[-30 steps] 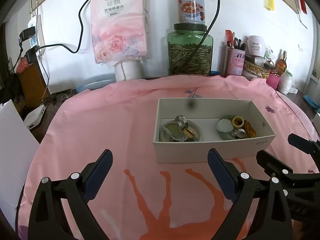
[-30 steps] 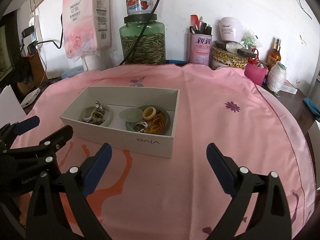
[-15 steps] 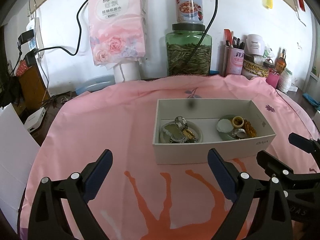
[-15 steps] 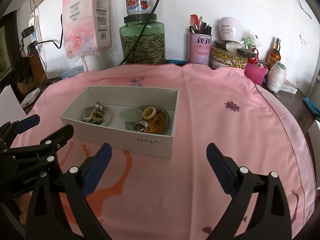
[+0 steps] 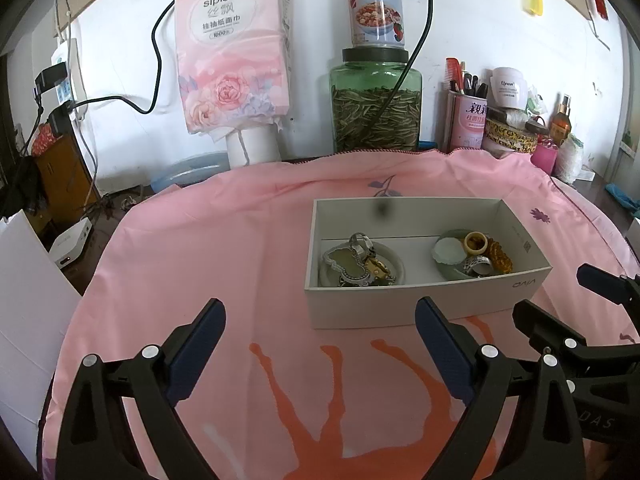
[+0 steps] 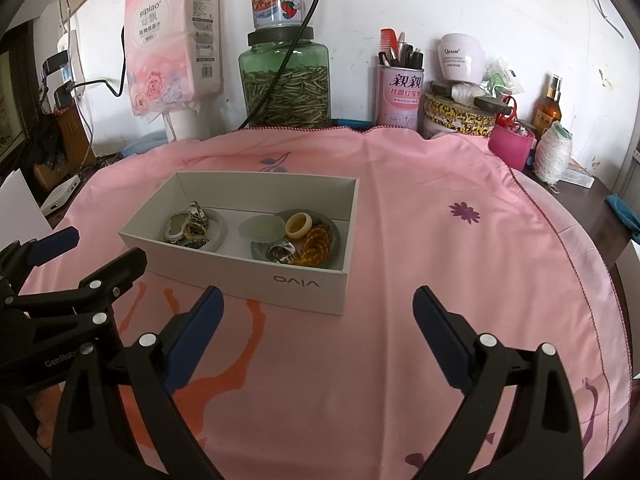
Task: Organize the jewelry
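Observation:
A white vivo box [image 5: 424, 304] [image 6: 248, 272] sits on the pink cloth. Inside, a left dish [image 5: 396, 264] [image 6: 218, 232] holds a silver pendant and rings, and a right green dish [image 5: 446, 270] [image 6: 334, 236] holds a pale jade disc, a yellow ring [image 5: 475, 241] [image 6: 300, 224], a silver ring and an amber bracelet. My left gripper [image 5: 320, 344] is open and empty, near the box's front. My right gripper [image 6: 316, 328] is open and empty, in front of the box's right end. Each gripper shows at the edge of the other's view.
Along the back wall stand a green glass jar [image 5: 376, 108] with a can on top, a tissue pack [image 5: 234, 52], a pink pen holder [image 6: 400, 96], tins and bottles [image 6: 550, 104]. A white board [image 5: 28, 304] stands at the left. The cloth's edge drops off at the right.
Both grippers have stayed open and empty; the left view has shifted very slightly, with the box a touch lower in frame.

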A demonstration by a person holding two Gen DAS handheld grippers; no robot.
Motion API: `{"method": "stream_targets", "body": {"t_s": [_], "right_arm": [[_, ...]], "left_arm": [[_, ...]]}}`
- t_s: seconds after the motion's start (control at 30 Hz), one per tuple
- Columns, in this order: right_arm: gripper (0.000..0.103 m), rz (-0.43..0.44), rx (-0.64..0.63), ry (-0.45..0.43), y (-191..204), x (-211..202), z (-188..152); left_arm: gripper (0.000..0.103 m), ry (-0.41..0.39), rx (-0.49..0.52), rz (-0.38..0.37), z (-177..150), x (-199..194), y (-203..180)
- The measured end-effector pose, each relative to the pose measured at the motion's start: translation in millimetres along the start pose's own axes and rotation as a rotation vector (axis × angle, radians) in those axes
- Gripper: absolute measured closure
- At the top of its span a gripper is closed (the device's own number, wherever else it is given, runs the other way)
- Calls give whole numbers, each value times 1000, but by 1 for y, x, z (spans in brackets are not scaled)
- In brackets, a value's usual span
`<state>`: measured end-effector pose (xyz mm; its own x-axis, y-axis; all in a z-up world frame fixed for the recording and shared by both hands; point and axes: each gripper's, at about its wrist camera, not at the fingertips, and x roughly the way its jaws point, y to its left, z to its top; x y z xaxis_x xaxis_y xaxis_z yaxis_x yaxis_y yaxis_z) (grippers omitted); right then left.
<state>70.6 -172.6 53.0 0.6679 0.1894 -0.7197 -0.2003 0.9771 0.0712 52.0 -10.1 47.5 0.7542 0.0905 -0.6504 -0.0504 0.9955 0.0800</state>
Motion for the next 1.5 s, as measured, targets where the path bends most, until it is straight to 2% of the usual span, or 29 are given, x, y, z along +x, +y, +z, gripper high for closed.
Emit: {"method": "stream_targets", "body": {"t_s": [1.5], "right_arm": [[12,-6,-7,3,0,1,-1]], "left_arm": [[9,2,10,8,-3,2,-1]]}}
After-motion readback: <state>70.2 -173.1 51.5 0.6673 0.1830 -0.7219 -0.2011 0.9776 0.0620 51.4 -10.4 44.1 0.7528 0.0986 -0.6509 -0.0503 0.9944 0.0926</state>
